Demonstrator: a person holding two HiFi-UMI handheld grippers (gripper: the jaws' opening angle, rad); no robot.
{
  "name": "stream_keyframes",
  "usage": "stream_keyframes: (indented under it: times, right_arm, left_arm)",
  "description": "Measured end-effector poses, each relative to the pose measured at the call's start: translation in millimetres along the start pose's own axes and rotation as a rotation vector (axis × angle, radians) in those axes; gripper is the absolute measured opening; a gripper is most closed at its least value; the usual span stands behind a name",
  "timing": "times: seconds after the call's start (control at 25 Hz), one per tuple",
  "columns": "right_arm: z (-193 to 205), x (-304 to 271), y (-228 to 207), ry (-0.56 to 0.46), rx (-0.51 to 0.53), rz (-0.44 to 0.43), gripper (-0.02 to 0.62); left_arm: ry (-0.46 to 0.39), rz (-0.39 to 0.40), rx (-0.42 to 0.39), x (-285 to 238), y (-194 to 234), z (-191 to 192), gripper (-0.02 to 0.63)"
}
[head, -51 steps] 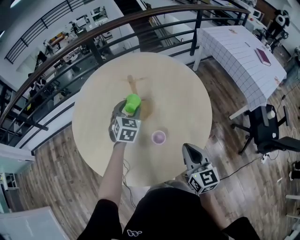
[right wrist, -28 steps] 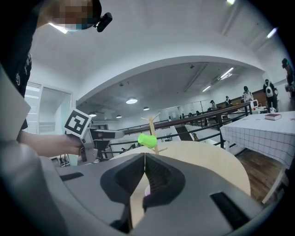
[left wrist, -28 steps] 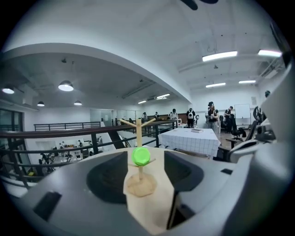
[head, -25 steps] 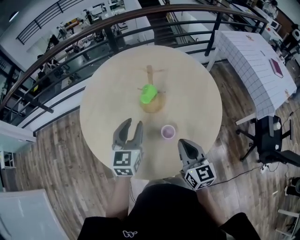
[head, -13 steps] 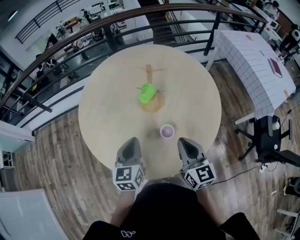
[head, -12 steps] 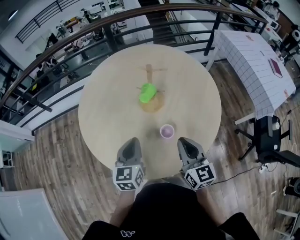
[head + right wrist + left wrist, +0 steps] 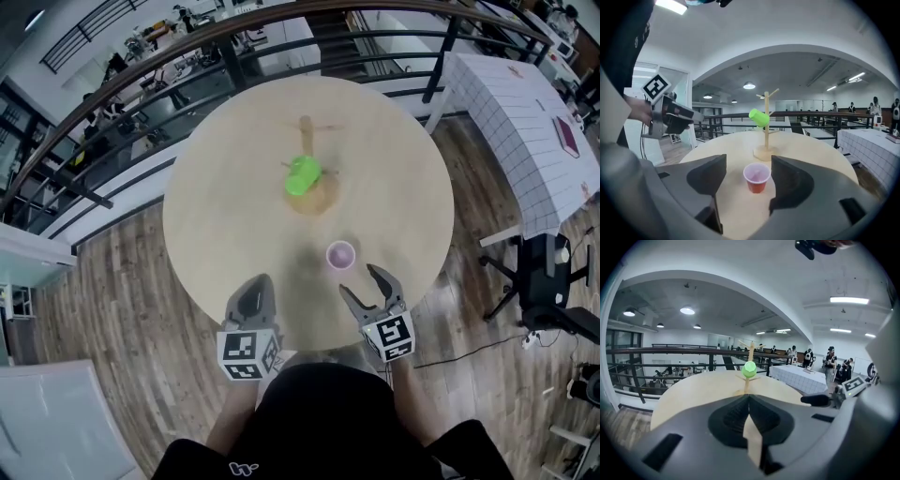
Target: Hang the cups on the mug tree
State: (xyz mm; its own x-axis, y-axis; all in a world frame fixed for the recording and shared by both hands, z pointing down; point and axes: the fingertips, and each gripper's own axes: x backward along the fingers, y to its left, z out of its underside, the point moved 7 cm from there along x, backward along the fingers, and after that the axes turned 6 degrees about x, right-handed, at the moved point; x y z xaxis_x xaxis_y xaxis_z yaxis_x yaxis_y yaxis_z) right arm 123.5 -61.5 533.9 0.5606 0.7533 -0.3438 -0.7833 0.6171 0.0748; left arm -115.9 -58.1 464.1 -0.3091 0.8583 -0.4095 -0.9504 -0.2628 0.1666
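Note:
A green cup (image 7: 302, 175) hangs tilted on a peg of the wooden mug tree (image 7: 306, 131) at the far middle of the round table. A red cup (image 7: 340, 254) stands upright nearer to me. My right gripper (image 7: 359, 279) sits just behind it with its jaws opening. In the right gripper view the red cup (image 7: 757, 178) stands just ahead of the spread jaws, untouched, with the mug tree (image 7: 766, 122) and green cup (image 7: 759, 117) beyond. My left gripper (image 7: 258, 281) is shut and empty at the near table edge. In its own view the left gripper (image 7: 749, 397) points at the green cup (image 7: 749, 369).
The round wooden table (image 7: 225, 187) has a dark railing (image 7: 187, 56) behind it. A white checked table (image 7: 525, 122) and a black office chair (image 7: 548, 281) stand to the right. The wood floor lies close below the near table edge.
My left gripper let go of the green cup on the tree, drew back to the near edge and shut. My right gripper's jaws opened behind the red cup.

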Motion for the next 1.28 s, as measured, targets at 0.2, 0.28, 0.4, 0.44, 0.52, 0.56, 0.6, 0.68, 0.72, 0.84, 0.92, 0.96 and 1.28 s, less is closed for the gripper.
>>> stream_keyframes:
  times: [0.2,0.28,0.4,0.44,0.52,0.56,0.6,0.68,0.72,0.84,0.92,0.96,1.28]
  right_arm:
    - [40.1,-26.0,-2.6,0.037,0.03,0.013,0.304]
    - [51.4,-35.1,-7.3,0.048,0.064,0.024,0.304]
    - [62.8,-51.8,-13.0,0.06,0.083,0.024,0.304]
    - [66.4,-57.1,-13.3,0.068,0.087,0.019,0.303]
    - [71.8,-66.2,-14.2,0.081,0.086,0.011,0.304]
    - [73.2,-69.9,-15.0,0.083,0.083,0.009,0.303]
    - [74.0,-73.3,-15.6,0.083,0.083,0.006,0.303]
    - [75.4,-80.3,-15.0,0.08,0.091,0.0,0.302]
    - [76.1,-83.8,-14.4,0.078,0.098,-0.003,0.302]
    - [76.3,-92.0,-15.5,0.078,0.067,0.007,0.302]
    - [74.9,-96.1,-17.2,0.072,0.02,0.027,0.284]
    - [73.6,-97.8,-17.2,0.068,0.007,0.034,0.284]
    - [50.2,-91.0,-13.9,0.033,0.0,0.051,0.281]
  left_arm:
    - [0.039,-0.034,-0.034,14.9,5.7,4.2,0.014]
    - [0.046,-0.044,-0.043,18.5,5.2,5.7,0.014]
    - [0.055,-0.061,-0.047,23.7,5.3,7.8,0.014]
    - [0.06,-0.067,-0.046,25.9,5.4,9.0,0.014]
    - [0.068,-0.075,-0.046,28.8,4.9,10.7,0.014]
    - [0.071,-0.077,-0.047,29.3,4.6,11.1,0.012]
    - [0.073,-0.08,-0.048,29.7,4.6,11.4,0.014]
    - [0.078,-0.088,-0.049,31.2,5.7,11.8,0.014]
    - [0.08,-0.093,-0.049,32.1,6.5,12.0,0.014]
    - [0.081,-0.106,-0.047,33.0,8.8,12.6,0.014]
    - [0.08,-0.112,-0.046,32.4,11.6,12.7,0.014]
    - [0.079,-0.114,-0.045,32.2,12.8,12.7,0.014]
    - [0.071,-0.107,-0.022,29.2,14.0,13.2,0.014]
